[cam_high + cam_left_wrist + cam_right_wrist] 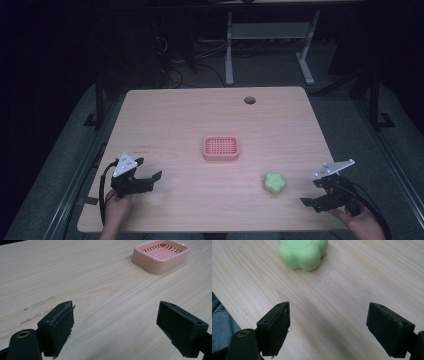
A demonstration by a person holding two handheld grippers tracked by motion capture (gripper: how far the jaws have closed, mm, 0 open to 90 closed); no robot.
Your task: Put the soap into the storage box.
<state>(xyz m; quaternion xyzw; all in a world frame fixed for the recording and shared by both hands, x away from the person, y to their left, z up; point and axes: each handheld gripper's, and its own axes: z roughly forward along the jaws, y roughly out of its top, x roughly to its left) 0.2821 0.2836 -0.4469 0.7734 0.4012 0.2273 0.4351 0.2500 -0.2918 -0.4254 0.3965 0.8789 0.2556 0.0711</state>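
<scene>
Centrally pink tray [221, 148], green soap [274, 183] near front edge, left hand-held gripper [148, 171] and right hand-held gripper [310, 192] both agape

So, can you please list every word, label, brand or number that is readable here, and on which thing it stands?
There is no readable text.
Pink soap dish: no label or brand visible.
Green flower-shaped soap: plain, no marking.
Table: a few faint dark marks, not letters.
Left gripper and right gripper: no print visible.
</scene>
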